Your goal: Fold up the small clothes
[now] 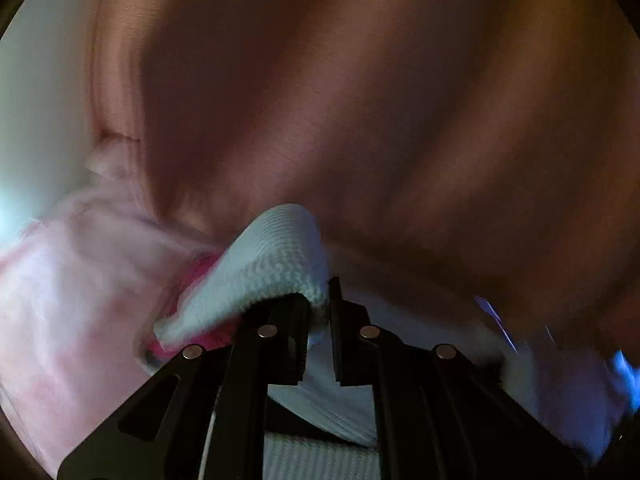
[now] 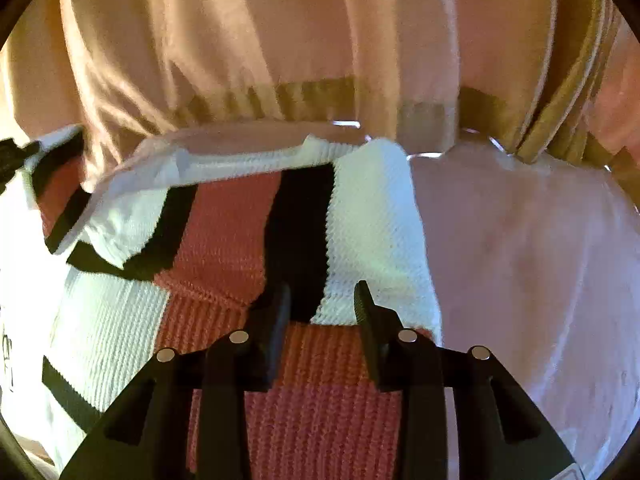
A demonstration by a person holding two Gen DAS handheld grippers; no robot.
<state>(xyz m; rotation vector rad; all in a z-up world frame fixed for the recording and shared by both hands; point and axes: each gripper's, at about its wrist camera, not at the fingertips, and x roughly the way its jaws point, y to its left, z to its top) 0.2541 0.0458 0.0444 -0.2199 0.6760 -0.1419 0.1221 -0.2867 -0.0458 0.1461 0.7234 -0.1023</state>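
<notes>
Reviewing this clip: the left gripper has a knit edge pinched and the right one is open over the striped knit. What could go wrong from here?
1. The left gripper pinches only a thin white corner of the striped knit garment; the left view is motion-blurred, so a fast pull might slip it free.
2. The right gripper is open above the knit, so nothing visibly pins it; the whole garment may drag over the pink cloth instead of folding.

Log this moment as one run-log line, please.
left gripper: shut on knit garment edge | right gripper: open over knit garment | fold: unfinished
</notes>
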